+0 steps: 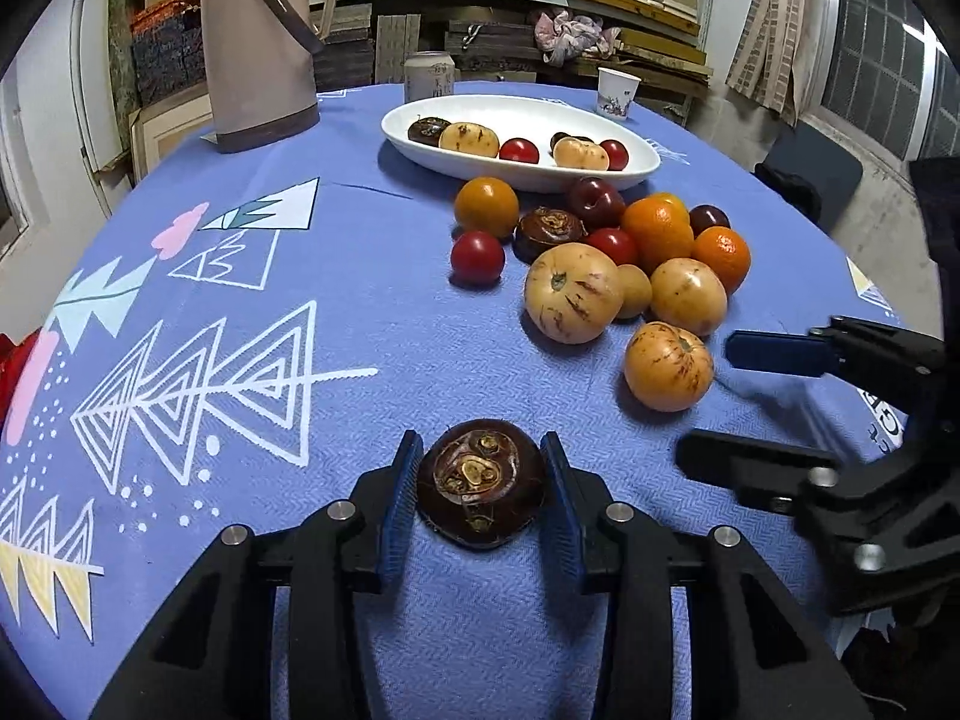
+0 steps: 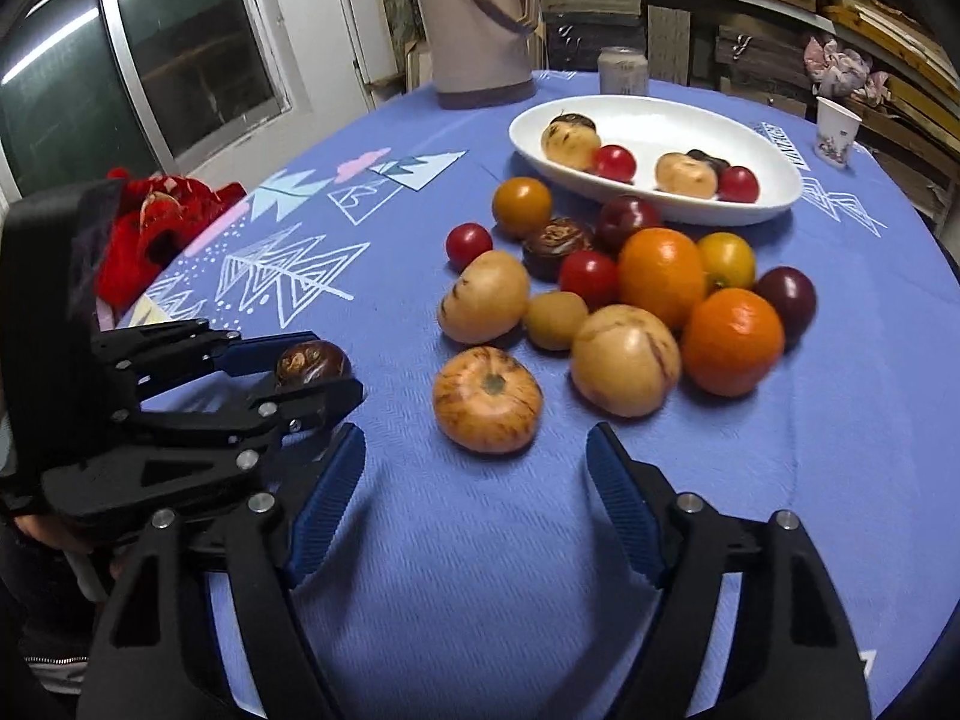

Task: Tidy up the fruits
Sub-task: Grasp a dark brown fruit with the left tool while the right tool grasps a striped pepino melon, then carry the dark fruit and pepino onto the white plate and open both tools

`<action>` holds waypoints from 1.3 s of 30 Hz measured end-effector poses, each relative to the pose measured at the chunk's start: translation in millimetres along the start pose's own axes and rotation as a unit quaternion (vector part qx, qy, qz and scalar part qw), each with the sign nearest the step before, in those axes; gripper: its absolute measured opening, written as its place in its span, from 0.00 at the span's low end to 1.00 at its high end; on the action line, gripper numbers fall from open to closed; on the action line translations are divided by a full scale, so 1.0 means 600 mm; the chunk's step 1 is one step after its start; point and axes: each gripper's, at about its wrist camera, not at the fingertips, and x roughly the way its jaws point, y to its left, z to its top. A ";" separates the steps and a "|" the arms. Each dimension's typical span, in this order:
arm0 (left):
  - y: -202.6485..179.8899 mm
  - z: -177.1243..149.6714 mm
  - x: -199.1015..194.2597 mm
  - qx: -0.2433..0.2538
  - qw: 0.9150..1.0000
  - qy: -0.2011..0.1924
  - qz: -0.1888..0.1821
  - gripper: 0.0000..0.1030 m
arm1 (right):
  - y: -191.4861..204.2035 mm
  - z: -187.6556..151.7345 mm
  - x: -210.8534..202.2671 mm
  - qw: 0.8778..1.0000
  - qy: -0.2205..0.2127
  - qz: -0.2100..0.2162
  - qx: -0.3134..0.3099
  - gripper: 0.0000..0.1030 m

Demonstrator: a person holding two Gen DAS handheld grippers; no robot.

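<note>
My left gripper [image 1: 480, 480] is shut on a dark brown water chestnut [image 1: 481, 483], held low over the blue tablecloth; it also shows in the right wrist view [image 2: 313, 362]. My right gripper [image 2: 474, 480] is open and empty, just in front of a striped yellow pepino melon [image 2: 487, 399]. A heap of fruit lies beyond it: oranges [image 2: 661, 276], pepino melons [image 2: 625, 359], red tomatoes [image 2: 589, 277], dark plums [image 2: 787, 294]. A white oval dish [image 1: 576, 177] behind the heap holds several fruits.
A beige thermos jug [image 1: 258, 42] stands at the far left of the table. A drinks can [image 1: 429, 75] and a paper cup [image 1: 617, 91] stand behind the dish. A red cloth [image 2: 156, 228] lies at the table's left edge.
</note>
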 end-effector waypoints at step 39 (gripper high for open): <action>0.000 0.067 -0.030 0.003 0.999 -0.017 0.030 0.39 | -0.110 -0.016 -0.114 0.997 -0.065 -0.019 0.041 0.39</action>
